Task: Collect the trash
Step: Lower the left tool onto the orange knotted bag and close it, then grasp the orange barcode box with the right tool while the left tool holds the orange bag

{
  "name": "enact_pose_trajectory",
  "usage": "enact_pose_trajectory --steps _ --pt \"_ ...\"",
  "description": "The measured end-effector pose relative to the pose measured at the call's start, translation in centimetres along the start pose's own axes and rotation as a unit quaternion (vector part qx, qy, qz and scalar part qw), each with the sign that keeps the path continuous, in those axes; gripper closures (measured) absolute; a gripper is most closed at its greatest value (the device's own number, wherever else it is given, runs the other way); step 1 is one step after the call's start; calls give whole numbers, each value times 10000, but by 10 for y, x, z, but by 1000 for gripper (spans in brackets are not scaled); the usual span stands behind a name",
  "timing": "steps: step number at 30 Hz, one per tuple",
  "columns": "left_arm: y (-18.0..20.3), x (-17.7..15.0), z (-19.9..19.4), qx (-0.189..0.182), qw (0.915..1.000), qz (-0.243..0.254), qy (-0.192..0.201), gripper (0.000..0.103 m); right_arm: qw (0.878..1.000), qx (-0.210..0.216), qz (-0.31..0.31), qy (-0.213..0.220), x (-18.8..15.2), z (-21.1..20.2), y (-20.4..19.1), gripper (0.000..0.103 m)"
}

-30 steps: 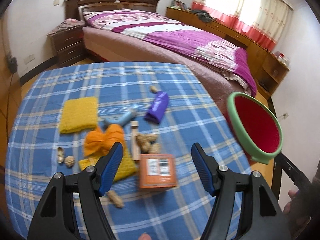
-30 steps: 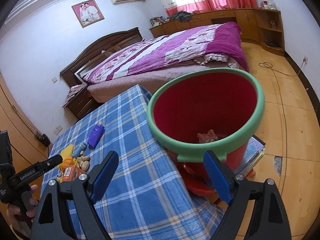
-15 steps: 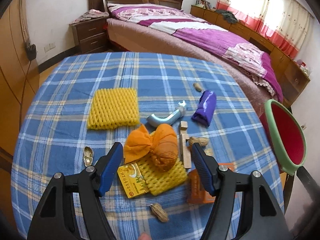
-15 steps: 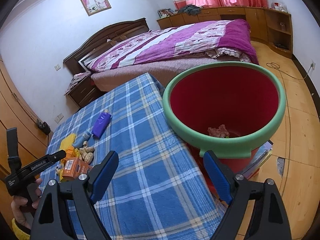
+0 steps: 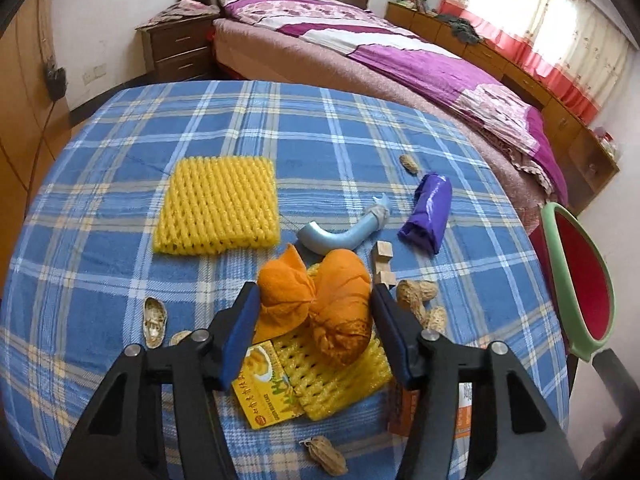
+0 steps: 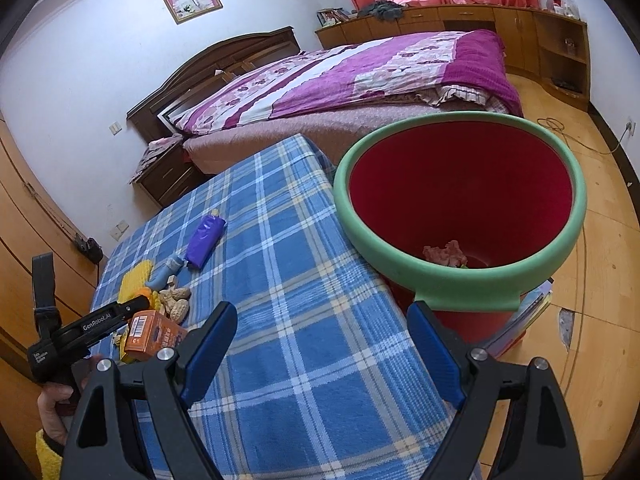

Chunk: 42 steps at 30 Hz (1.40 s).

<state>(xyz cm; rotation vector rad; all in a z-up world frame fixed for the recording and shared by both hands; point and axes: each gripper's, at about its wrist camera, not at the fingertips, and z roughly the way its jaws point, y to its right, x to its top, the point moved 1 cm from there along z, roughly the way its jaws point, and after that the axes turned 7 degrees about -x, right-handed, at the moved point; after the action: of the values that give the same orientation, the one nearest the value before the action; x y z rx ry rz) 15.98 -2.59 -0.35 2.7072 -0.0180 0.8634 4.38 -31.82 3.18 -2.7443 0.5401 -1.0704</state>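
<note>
Left wrist view looks steeply down, close over the checked counter (image 5: 120, 208); right wrist view faces across it toward the bed (image 6: 360, 80); both share both.

Daylight through the curtains (image 5: 560, 32) — bright, blown out to near white there. Room evenly lit; shadows on the desk (image 5: 120, 200) soft and faint. Strong fisheye bend, dark corners in both views. Centre sharp; the bin (image 5: 576, 280) rim at the left view's edge slightly smeared.

orange box (image 5: 464, 400): mostly hidden behind right finger | bin (image 5: 576, 280): cut by frame edge | bin contents (image 6: 444, 254): unclear
</note>
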Motion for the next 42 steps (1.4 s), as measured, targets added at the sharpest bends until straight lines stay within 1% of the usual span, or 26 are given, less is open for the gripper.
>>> enact_pose_trajectory --steps 3,8,11,17,21,33,38,42 --pt "2 -2 -1 -97 9999 81 -7 50 10000 35 -27 -34 -1 1 -4 14" --pt "0 -2 -4 -228 9997 89 40 64 9999 56 -65 -54 -2 2 -9 14" --pt "-1 -3 -8 -309 9995 60 86 67 9999 68 -79 -34 -3 0 -11 14" --pt "1 0 -28 -427 9985 95 341 68 9997 131 -190 -2 -2 -4 -20 14" --pt "-1 2 -44 -392 9978 88 534 68 9992 234 -333 9 -2 -5 -34 14" --pt "-27 -9 -75 -67 9971 -133 751 68 9939 618 -905 -120 -11 4 -93 14" --pt "-40 -14 -81 50 9965 -219 800 68 9909 791 -1057 -268 -21 10 -116 14" --pt "-50 -18 -83 141 9962 -273 810 68 9883 836 -1228 -351 -28 16 -132 14"
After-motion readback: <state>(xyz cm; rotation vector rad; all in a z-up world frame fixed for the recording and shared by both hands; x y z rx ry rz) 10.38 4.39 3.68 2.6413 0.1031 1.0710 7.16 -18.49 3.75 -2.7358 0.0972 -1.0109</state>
